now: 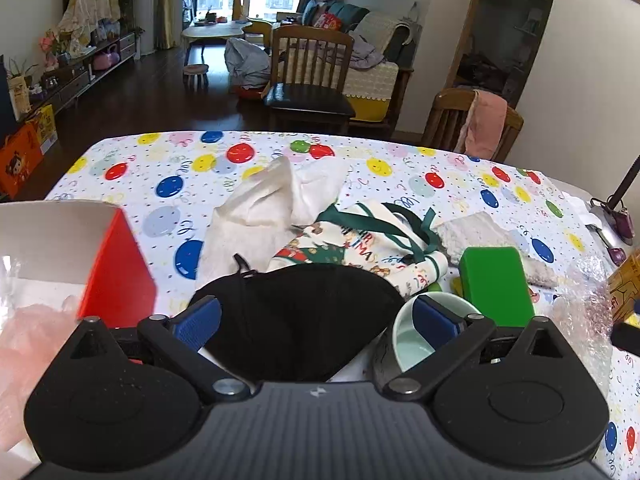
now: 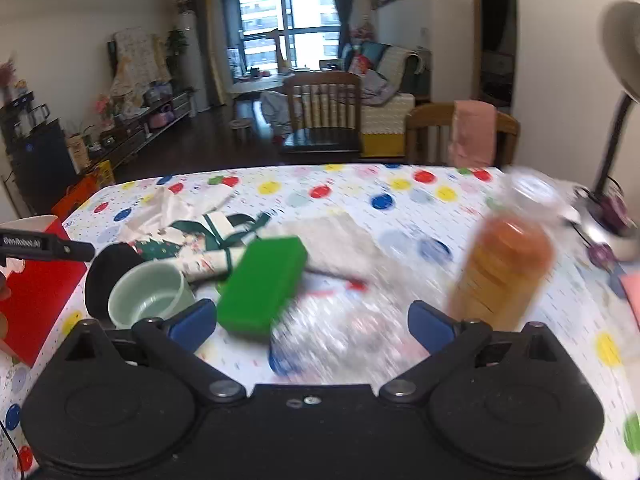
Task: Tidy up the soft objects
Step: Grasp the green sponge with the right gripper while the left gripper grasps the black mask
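In the left wrist view my left gripper (image 1: 316, 322) is open, its blue pads either side of a black cloth mask (image 1: 300, 316) lying on the balloon-print tablecloth (image 1: 400, 184). Beyond the mask lie a printed cloth with green ribbons (image 1: 360, 240), a white cloth (image 1: 264, 204) and a white knitted cloth (image 1: 480, 236). In the right wrist view my right gripper (image 2: 312, 324) is open and empty above crinkled clear plastic wrap (image 2: 352, 320). The printed cloth (image 2: 200, 240), the mask (image 2: 108, 268) and the knitted cloth (image 2: 340, 240) lie to its left and ahead.
A red box (image 1: 120, 276) stands at the left, also in the right wrist view (image 2: 36, 296). A pale green cup (image 2: 148, 296), a green box (image 2: 264, 280) and an orange-filled bottle (image 2: 508, 264) stand on the table. A desk lamp (image 2: 616, 152) is far right. Chairs stand beyond the far edge.
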`<state>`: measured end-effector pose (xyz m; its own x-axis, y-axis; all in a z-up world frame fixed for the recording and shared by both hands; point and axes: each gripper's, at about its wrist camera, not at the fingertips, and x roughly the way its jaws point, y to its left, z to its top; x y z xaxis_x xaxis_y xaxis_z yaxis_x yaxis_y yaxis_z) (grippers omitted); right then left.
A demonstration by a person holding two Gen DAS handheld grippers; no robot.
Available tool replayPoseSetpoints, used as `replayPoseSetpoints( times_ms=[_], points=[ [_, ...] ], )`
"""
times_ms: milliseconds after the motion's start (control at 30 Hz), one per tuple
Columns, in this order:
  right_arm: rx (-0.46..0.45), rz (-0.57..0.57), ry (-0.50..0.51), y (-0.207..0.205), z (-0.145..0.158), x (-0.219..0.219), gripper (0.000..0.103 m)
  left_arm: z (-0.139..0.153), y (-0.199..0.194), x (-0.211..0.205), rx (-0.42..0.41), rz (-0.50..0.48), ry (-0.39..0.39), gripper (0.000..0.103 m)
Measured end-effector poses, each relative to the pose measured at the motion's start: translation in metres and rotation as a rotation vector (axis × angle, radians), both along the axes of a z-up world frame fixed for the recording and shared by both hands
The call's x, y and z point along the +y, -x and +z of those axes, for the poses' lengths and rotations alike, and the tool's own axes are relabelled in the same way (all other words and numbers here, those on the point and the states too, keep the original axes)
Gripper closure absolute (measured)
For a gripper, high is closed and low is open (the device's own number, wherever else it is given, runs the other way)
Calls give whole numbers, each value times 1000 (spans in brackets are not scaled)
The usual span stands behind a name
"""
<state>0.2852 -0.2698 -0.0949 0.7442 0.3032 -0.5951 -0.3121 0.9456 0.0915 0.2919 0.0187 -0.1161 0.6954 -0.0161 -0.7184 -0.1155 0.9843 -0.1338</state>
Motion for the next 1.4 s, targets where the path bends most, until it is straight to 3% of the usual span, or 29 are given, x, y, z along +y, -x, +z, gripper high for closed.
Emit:
replayPoseSetpoints(
  times_ms=[233,467,700,1133,1200,1267,1400],
  points=[
    [56,47,-14,-52,-15,35,3,-18,-19,1,35,21,28,0],
    [172,7,-65,-95,-44,50,5,-40,-35,17,116,41,181,0],
    [246,-23,-71,-119,-63,63,8,-54,-42,24,145,48,200,6],
    [264,-49,-61,-121,-66,71,31,-57,-37,28,170,61,186,70],
    [256,-54,-60,-119,-63,70,42,-55,-36,28,172,62,179,74],
    [247,-60,-55,-117,-59,70,50,-51,-33,26,165,56,175,84],
    [209,-47,-40,-111,-51,69,63,-43,-28,21,150,32,150,89]
  ],
)
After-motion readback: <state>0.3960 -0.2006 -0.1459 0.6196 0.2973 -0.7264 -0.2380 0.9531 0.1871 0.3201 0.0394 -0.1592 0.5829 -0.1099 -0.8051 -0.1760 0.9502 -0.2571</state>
